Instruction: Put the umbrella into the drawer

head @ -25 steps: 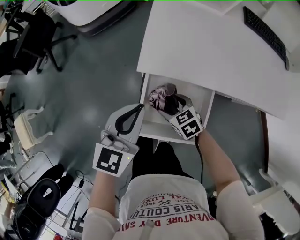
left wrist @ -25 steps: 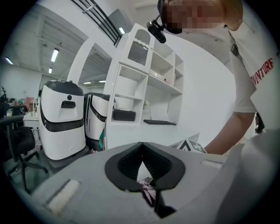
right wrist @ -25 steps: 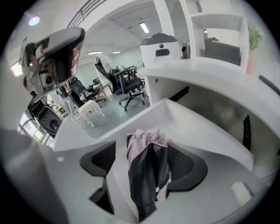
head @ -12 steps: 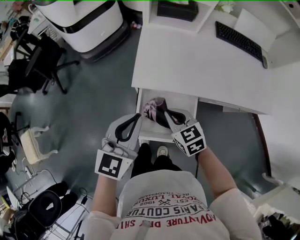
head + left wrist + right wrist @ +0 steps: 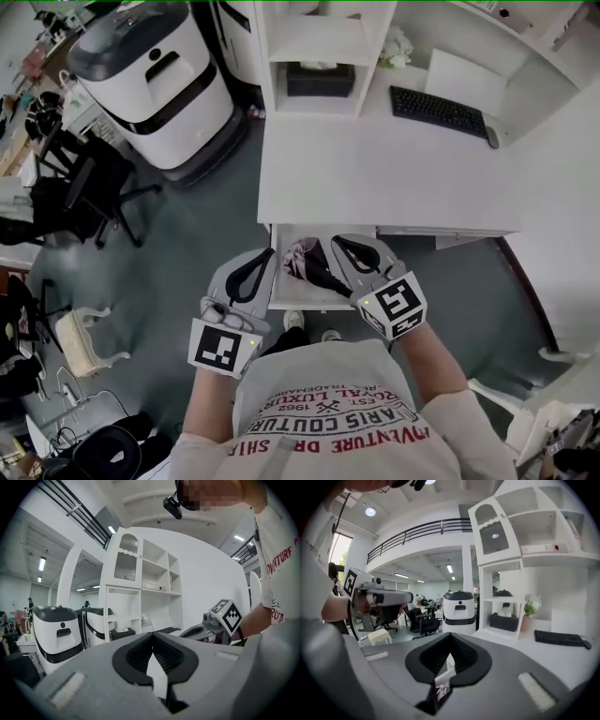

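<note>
While the folded umbrella point(image 5: 311, 264), dark with a pale patterned end, lies inside the open drawer point(image 5: 284, 292), neither gripper has hold of it. The drawer juts from the near edge of the white table point(image 5: 375, 178). Above its right part is the right gripper point(image 5: 342, 244), its fingers point(image 5: 465, 657) clenched together on nothing. The left gripper point(image 5: 265, 255) is held at the drawer's left edge, its fingers point(image 5: 135, 657) likewise pressed shut and empty. Both point away from the person, toward the table's far side. Farther off on the table, a black keyboard point(image 5: 439, 111) lies to the right and a dark box point(image 5: 321, 80) sits in a shelf unit. To the left on the floor stand a big white machine point(image 5: 150, 80) and a black chair point(image 5: 89, 187).
</note>
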{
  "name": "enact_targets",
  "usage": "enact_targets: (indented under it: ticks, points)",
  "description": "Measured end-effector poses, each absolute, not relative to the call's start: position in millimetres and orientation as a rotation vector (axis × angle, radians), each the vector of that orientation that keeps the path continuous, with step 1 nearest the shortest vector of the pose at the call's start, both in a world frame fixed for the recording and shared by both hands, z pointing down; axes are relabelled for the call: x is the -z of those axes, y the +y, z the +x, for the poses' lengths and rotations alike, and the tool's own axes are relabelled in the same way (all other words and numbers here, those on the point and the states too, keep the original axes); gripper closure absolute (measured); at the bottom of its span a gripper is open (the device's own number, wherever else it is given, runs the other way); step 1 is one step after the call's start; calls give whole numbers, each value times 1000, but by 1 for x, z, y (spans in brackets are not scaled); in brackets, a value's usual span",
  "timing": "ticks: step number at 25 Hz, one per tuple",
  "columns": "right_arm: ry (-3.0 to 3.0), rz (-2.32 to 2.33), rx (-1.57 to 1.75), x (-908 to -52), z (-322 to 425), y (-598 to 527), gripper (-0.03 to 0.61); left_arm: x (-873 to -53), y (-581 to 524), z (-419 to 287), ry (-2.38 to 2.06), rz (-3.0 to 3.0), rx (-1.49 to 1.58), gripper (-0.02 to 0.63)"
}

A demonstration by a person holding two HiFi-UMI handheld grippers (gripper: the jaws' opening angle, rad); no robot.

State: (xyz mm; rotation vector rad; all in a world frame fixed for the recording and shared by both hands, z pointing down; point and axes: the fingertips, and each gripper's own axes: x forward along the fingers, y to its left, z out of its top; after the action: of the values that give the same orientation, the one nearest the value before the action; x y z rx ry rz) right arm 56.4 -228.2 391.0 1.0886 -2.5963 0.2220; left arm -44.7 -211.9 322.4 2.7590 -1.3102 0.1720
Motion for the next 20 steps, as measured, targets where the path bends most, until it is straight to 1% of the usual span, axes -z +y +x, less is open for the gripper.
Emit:
enact_targets:
  ticks: [6,10,20]
  points:
    - [-2660,1265,-86,-332,74,-235,578,-284,-221,-38,-1307,2829,-144,609]
    - [-2679,1349,-33,-308,86,-234,578,-276,-227,-35,-1296,2849,-139,610]
    - [-2731,1337,9,-292,95,-231,578,-276,-235,-27,-1292,2821,-117,610]
